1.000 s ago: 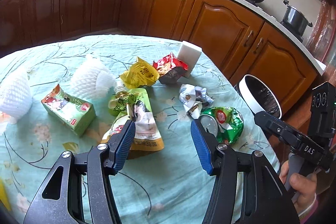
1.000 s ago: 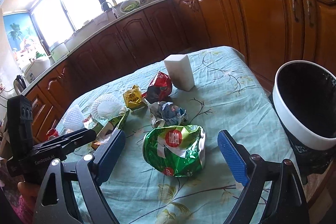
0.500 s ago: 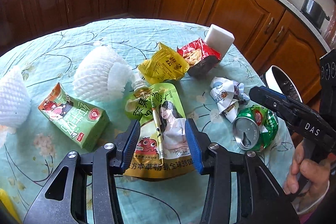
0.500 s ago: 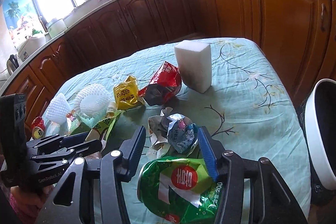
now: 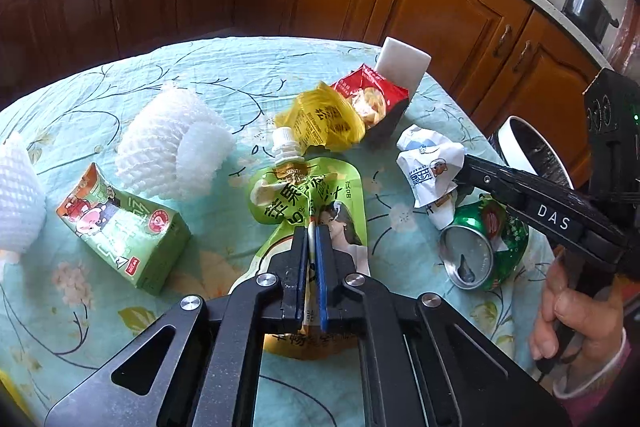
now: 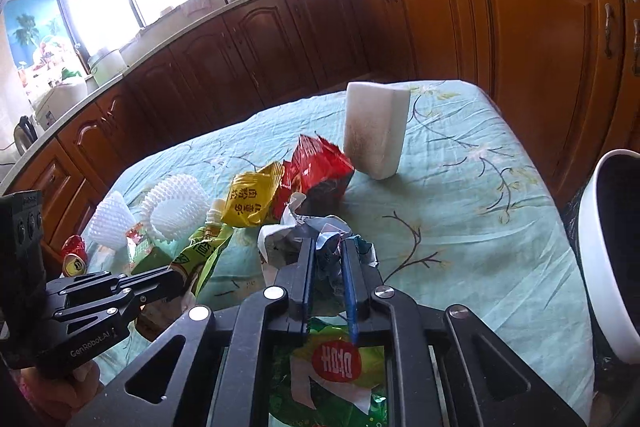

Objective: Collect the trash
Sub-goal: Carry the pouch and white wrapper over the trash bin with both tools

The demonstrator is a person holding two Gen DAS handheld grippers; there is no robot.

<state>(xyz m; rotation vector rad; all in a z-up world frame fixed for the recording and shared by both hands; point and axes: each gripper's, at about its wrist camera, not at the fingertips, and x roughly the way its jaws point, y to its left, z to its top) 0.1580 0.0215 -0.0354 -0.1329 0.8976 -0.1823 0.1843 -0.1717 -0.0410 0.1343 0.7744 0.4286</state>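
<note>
My left claw (image 5: 311, 235) is clenched on a fold of the green juice pouch (image 5: 310, 203), which lies flat at table centre. My right claw (image 6: 327, 259) pinches the crumpled white wrapper (image 6: 288, 243), the crushed green can (image 6: 328, 371) just beneath it. The thin film could slip out as I lift, or the wrapper could snag the can and drag it along. The bin (image 6: 600, 267) waits off the table edge at 3 o'clock. The teal floral tablecloth (image 6: 460, 207) is wrinkled; brown kitchen cabinets (image 6: 520, 27) stand at 12.
</note>
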